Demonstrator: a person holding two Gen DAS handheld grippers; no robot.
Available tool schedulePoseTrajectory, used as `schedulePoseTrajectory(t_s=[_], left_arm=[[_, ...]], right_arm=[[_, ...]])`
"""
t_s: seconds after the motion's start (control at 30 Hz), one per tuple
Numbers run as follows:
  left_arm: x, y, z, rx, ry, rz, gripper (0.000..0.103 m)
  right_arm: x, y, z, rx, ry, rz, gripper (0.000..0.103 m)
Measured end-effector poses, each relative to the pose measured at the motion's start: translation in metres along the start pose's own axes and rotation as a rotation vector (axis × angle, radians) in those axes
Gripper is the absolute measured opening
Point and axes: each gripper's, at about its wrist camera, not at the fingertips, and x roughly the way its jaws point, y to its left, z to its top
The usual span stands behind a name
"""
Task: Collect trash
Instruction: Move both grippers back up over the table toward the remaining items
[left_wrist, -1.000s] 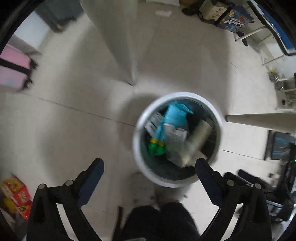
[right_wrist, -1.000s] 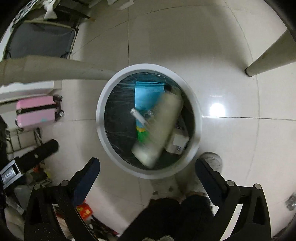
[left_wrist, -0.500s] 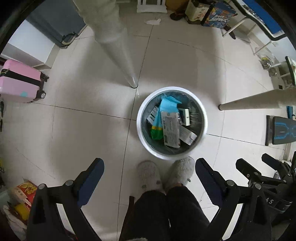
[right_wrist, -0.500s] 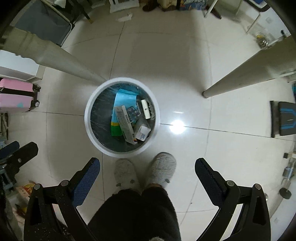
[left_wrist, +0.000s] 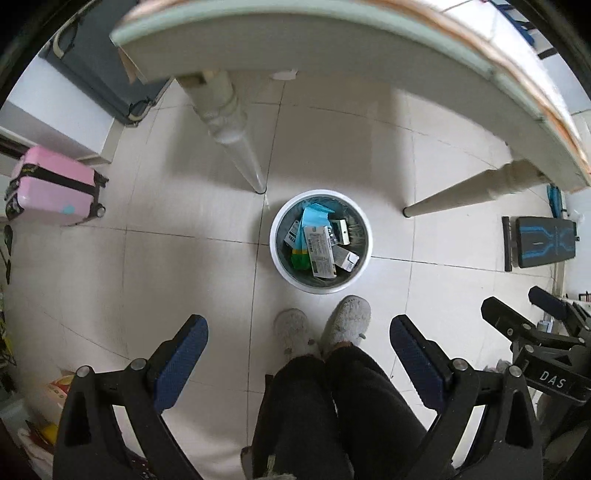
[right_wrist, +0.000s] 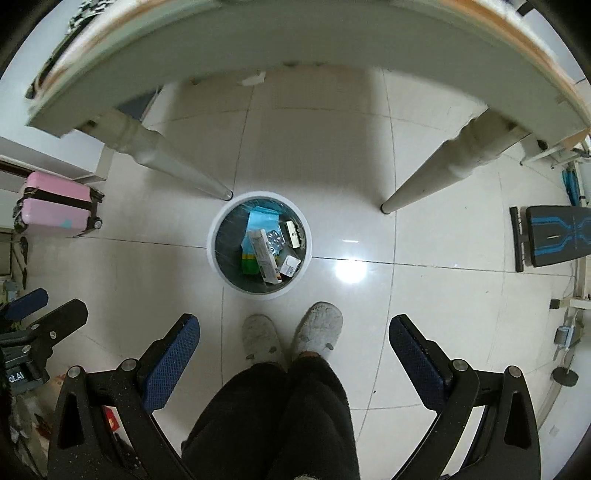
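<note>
One white trash bin (left_wrist: 320, 242) stands on the tiled floor (left_wrist: 184, 229) just ahead of the person's two grey slippers (left_wrist: 346, 325), between two table legs (left_wrist: 236, 147); in the right wrist view the bin (right_wrist: 259, 242) has one leg foot touching or just beside its upper left rim, the other leg well apart to the right. Contents, counted roughly: one light blue carton with a green end (left_wrist: 308, 236), one long white labelled box (left_wrist: 320, 252) lying over it, at least three smaller white boxes beside these; exact count cannot be told. Left gripper (left_wrist: 298, 345): two blue-padded fingers (left_wrist: 181, 363) spread wide, holding nothing, high above the floor. Right gripper (right_wrist: 294, 345): two fingers (right_wrist: 171, 363) likewise spread wide, empty. The tabletop edge (left_wrist: 332, 33) arcs across the top of both views and hides the floor beyond. Surroundings: one pink suitcase (left_wrist: 53, 190) at left, one black-and-blue bench pad (left_wrist: 543, 242) at right, one scrap of white paper (right_wrist: 254, 78) on the floor under the table.
</note>
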Motion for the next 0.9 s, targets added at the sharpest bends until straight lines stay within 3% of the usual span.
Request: schedulePoseTrajectory(t_s=[0.37, 0.57, 0.73, 0.9], left_arm=[[-0.113, -0.001, -0.012, 0.052, -0.081, -0.024, 0.101], [-0.163, -0.003, 0.015, 0.013, -0.172, -0.029, 0.101], [-0.192, -0.009, 0.066, -0.016, -0.281, 0.018, 0.101], [-0.2, -0.027, 0.151, -0.035, -0.338, 0.061, 0.103]], right_arm=[[-0.144, 0.023, -0.02, -0.022, -0.041, 0.034, 0.103], [-0.2, 0.024, -0.001, 0.02, -0.085, 0.108, 0.103], [-0.224, 0.015, 0.057, 0.087, -0.131, 0.178, 0.103], [-0.236, -0.009, 0.152, 0.107, -0.177, 0.177, 0.103]])
